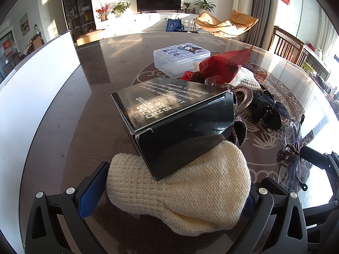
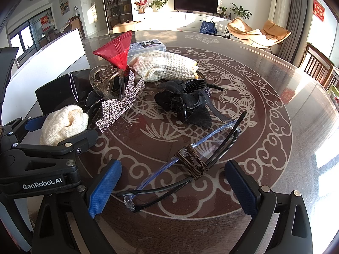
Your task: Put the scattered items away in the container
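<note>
My left gripper (image 1: 175, 192) is open around a cream knitted sock (image 1: 186, 188), its blue pads (image 1: 93, 190) on both sides; a black printed box (image 1: 173, 118) leans on the sock. In the right wrist view the left gripper (image 2: 63, 131) and the sock (image 2: 63, 124) show at the left. My right gripper (image 2: 169, 186) is open over the glasses (image 2: 190, 158), which have a brown hair tie (image 2: 195, 160) wound round them. Beyond lie a black bow hair clip (image 2: 184, 103), a rhinestone bow (image 2: 120, 103), a clear claw clip (image 2: 106, 82), a red packet (image 2: 116, 50) and a second cream sock (image 2: 165, 65).
A clear lidded plastic box (image 1: 182, 57) stands further back on the round glass-topped table (image 2: 275, 97). A white board (image 1: 36, 80) stands at the table's left edge. Wooden chairs (image 1: 290, 46) stand at the right side.
</note>
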Demonstrator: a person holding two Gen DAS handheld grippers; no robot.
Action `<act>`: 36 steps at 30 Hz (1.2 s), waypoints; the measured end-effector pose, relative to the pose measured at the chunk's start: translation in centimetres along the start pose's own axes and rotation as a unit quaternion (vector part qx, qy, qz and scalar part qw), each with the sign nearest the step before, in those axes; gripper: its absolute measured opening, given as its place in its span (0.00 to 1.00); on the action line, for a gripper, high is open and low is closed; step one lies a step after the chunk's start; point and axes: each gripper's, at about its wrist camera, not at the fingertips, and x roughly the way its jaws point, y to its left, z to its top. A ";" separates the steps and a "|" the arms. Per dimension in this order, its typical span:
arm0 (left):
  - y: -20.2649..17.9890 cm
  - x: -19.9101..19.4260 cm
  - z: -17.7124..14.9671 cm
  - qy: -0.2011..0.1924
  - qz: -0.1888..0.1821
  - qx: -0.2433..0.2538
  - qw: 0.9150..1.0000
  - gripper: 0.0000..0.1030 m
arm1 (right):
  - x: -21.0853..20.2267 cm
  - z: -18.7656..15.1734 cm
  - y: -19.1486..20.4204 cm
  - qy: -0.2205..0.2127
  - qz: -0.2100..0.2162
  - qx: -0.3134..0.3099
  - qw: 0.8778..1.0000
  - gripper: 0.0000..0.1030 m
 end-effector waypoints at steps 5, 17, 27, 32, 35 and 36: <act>0.0 0.0 0.0 0.000 0.000 0.000 1.000 1.00 | 0.0 0.0 0.0 0.000 0.000 0.000 1.000 0.96; 0.0 0.0 0.0 0.000 0.001 -0.003 1.000 1.00 | 0.0 0.0 0.0 0.000 0.000 0.001 1.000 0.96; 4.1 -2.1 -1.9 -0.002 -0.059 -0.024 0.998 1.00 | 0.1 0.1 0.0 0.000 0.002 0.001 1.000 0.96; 3.9 -2.9 -3.2 0.005 -0.077 0.011 0.997 1.00 | 0.1 0.1 0.0 0.000 0.002 0.001 1.000 0.96; 3.7 -3.5 -3.5 -0.006 -0.118 0.006 0.993 1.00 | 0.1 0.1 0.0 0.000 0.002 0.001 1.000 0.96; 3.8 -3.6 -3.5 -0.010 -0.127 0.002 0.992 1.00 | 0.1 0.1 0.0 0.000 0.002 0.001 1.000 0.96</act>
